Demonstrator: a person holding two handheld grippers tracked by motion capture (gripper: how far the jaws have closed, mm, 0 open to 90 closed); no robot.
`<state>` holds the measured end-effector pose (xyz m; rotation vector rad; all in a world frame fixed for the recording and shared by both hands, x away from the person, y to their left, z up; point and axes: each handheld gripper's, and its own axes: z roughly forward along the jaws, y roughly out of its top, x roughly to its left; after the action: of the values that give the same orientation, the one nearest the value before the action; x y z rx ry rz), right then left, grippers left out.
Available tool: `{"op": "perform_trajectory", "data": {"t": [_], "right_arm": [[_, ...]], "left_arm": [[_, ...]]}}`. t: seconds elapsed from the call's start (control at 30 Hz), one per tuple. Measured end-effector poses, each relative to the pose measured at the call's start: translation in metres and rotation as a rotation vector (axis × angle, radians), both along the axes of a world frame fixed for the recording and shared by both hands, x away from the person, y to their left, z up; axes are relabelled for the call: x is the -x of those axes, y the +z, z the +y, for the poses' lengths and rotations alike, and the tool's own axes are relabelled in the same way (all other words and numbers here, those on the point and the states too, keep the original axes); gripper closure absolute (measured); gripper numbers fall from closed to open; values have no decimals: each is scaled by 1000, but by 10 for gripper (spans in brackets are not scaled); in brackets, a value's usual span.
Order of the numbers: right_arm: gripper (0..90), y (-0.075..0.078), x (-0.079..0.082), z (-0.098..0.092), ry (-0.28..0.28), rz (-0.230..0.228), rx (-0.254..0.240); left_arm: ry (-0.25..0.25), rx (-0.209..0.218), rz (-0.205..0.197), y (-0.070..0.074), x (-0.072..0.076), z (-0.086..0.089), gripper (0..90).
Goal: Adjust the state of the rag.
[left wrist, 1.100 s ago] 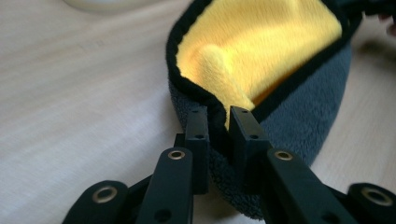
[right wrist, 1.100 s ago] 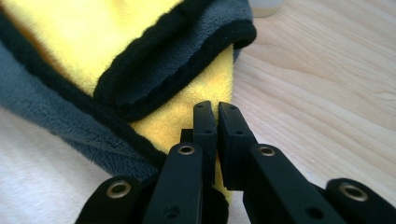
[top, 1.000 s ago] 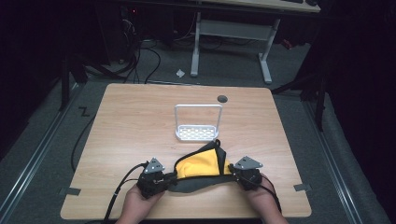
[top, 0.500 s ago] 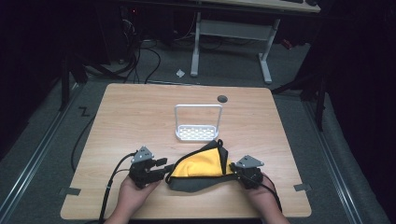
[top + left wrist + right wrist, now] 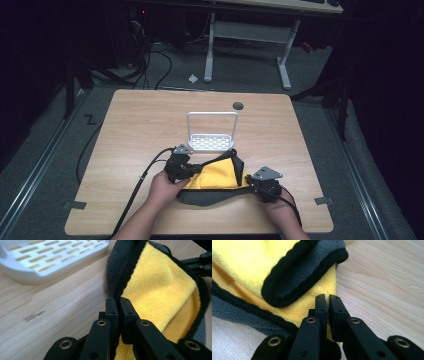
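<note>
One yellow-and-grey cloth point(image 5: 220, 176) on the worktop point(image 5: 130, 130), just in front of one white slotted rack point(image 5: 212, 142). Two grippers: left gripper point(image 5: 118, 305) jaws just closed, pinching cloth's edge; right gripper point(image 5: 328, 303) clamped on cloth's other end.

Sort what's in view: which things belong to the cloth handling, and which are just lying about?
In the job:
cloth, yellow and grey
left gripper, shut on the cloth's edge, jaws just closed
right gripper, shut on the cloth

Lying about:
white rack, behind the cloth
table
</note>
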<state>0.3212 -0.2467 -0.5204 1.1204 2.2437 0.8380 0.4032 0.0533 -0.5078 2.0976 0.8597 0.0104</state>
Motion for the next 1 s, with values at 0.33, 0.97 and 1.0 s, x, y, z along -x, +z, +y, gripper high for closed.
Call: {"op": "perform_trajectory", "data": {"t": [0.33, 0.97, 1.0], "right_arm": [[870, 3, 0, 1, -6, -15, 1], [786, 15, 8, 8, 17, -62, -123], [793, 14, 4, 5, -10, -61, -127]], "left_arm": [[126, 46, -52, 9, 37, 75, 862], [344, -70, -37, -23, 41, 131, 823], [347, -73, -40, -23, 41, 131, 787]]}}
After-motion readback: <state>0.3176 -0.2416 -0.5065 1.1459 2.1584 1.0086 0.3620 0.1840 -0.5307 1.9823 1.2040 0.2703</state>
